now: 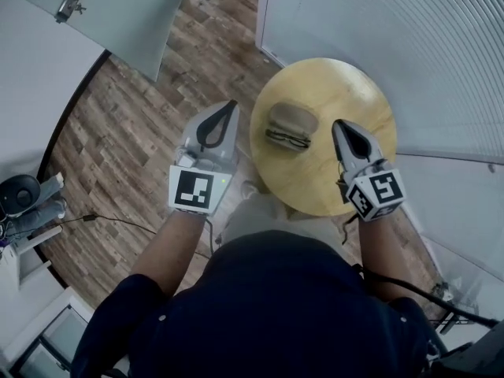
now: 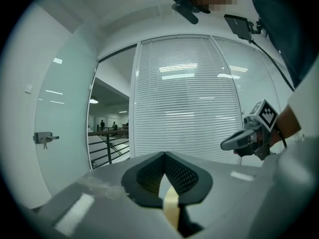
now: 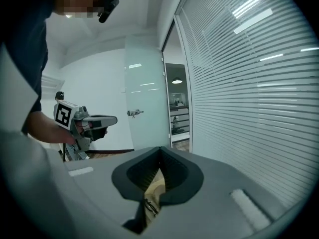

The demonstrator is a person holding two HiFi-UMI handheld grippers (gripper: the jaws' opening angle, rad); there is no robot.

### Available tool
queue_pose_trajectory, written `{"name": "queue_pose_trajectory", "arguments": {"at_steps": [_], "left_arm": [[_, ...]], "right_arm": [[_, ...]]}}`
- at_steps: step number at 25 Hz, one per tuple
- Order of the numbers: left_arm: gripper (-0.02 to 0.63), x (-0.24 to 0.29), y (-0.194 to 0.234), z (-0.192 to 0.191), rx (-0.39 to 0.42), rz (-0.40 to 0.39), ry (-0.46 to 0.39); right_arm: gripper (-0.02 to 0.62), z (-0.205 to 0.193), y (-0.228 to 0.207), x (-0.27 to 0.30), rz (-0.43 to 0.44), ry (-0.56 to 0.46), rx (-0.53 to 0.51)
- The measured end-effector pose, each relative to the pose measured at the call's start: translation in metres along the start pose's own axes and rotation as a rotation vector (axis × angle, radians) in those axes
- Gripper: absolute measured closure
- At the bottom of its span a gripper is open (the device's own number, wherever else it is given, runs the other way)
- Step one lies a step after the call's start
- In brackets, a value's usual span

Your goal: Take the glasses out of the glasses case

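An open tan glasses case (image 1: pixel 293 119) lies on a round wooden table (image 1: pixel 354 93). Dark-framed glasses (image 1: pixel 287 138) rest at the case's near edge; whether they sit inside its lower half I cannot tell. My left gripper (image 1: pixel 230 104) hangs over the floor just left of the table, its jaws together and empty. My right gripper (image 1: pixel 338 124) is above the table, right of the case, also shut on nothing. In the right gripper view, a sliver of table and glasses (image 3: pixel 149 206) shows below the closed right gripper (image 3: pixel 160 148). The left gripper (image 2: pixel 164 154) points at the blinds.
A wall of white blinds (image 1: pixel 409 38) stands behind and right of the table. A glass door with a metal handle (image 1: pixel 72 2) is at the far left. Grey shoes (image 1: pixel 35 207) and a cable (image 1: pixel 118 220) lie on the wood floor (image 1: pixel 134 132).
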State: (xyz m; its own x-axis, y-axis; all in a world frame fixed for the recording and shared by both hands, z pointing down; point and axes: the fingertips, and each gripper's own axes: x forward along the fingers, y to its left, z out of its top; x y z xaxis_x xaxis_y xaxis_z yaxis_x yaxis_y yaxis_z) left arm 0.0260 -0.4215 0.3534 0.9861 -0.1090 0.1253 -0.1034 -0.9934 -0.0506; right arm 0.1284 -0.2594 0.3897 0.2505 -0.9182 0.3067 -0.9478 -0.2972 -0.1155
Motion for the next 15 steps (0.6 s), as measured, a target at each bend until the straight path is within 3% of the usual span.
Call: {"name": "queue_pose_trajectory", "arguments": {"at_steps": [6,11,15], "left_arm": [[0.6,0.006,-0.02,0.004,-0.019,-0.037,-0.033],[0.6,-0.005,-0.036,0.0,-0.019,-0.011,-0.018],[0.6,-0.018,-0.033,0.003,-0.034,0.033,-0.025]], "right_arm": [[0.586,-0.013,0.03,-0.004,0.063,0.063,-0.051],[0.586,-0.02,0.044,0.001,0.131,0.058,-0.072],[0.586,-0.021,0.028,0.008,0.071,0.026,-0.096]]}}
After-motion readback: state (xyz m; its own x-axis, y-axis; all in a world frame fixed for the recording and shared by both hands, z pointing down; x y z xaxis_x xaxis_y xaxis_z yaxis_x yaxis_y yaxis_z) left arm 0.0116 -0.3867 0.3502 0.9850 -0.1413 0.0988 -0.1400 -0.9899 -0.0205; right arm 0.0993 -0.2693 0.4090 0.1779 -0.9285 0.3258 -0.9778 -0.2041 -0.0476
